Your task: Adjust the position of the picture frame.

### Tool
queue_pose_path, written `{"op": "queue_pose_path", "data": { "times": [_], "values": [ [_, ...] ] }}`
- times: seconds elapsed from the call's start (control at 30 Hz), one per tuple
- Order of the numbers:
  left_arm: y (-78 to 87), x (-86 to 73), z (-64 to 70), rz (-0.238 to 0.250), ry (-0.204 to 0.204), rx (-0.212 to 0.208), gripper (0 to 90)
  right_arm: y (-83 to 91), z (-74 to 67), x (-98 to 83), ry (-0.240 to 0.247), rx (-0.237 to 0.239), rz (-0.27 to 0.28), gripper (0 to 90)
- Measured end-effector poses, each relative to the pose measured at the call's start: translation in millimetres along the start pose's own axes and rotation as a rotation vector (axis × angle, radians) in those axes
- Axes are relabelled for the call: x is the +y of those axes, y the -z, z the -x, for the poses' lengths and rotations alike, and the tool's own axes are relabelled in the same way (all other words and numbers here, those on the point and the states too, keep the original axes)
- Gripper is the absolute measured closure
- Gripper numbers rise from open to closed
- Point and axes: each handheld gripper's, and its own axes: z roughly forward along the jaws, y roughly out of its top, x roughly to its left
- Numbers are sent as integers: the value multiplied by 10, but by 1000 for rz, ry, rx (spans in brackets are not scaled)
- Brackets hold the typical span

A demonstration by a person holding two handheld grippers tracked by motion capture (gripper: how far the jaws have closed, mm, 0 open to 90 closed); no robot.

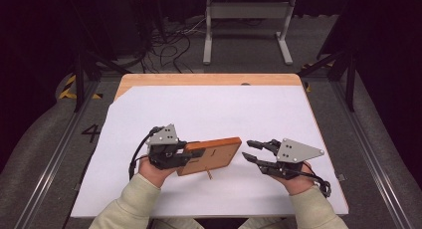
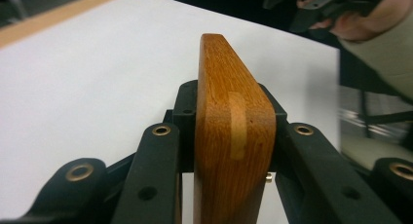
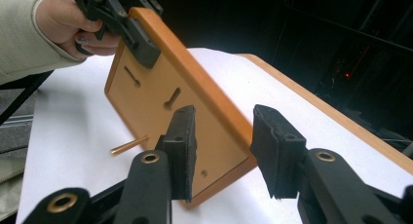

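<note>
A flat orange-brown wooden board (image 1: 214, 154) hangs tilted just above the white sheet, and a thin brass peg (image 1: 209, 175) sticks out of its underside. My left gripper (image 1: 191, 152) is shut on the board's left end. In the left gripper view both pads clamp the faces of the board (image 2: 234, 112) edge-on. My right gripper (image 1: 249, 150) stands open just off the board's right end. In the right gripper view the board (image 3: 160, 87) and its peg (image 3: 129, 145) lie ahead of my right gripper (image 3: 221, 146), whose pads flank its near corner without touching it.
A white sheet (image 1: 209, 104) covers most of the wooden table (image 1: 209, 79). Beyond the far edge, a grey metal stand (image 1: 246, 20) and loose cables (image 1: 169, 45) lie on the floor. Dark frame legs stand at both sides.
</note>
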Motion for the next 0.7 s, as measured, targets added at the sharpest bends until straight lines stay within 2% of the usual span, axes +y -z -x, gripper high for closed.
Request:
{"op": "queue_pose_path", "data": {
  "times": [0.07, 0.17, 0.27, 0.37, 0.4, 0.53, 0.67, 0.7],
  "values": [
    [-1, 2, -23, 13, -5, 37, 710, 3, 2, -11, -2, -1, -2, 616],
    [0, -17, -90, 39, 13, 66, 711, 8, 7, -30, -6, -2, -8, 617],
    [7, -31, -129, 66, 14, 96, 710, 4, 2, -52, -5, 0, -13, 618],
    [-8, -57, -152, 74, 11, 136, 710, 3, 2, -72, -11, -2, -19, 618],
    [-17, -66, -162, 64, 8, 145, 710, 4, 2, -77, -12, -1, -22, 618],
    [-10, -101, -213, 44, 33, 128, 709, 2, 5, -85, -15, -2, -23, 616],
    [34, -122, -229, -14, 55, 114, 708, -16, 5, -90, -15, 2, -26, 608],
    [34, -122, -229, -14, 55, 114, 708, -19, 5, -91, -16, 1, -28, 606]
  ]
}}
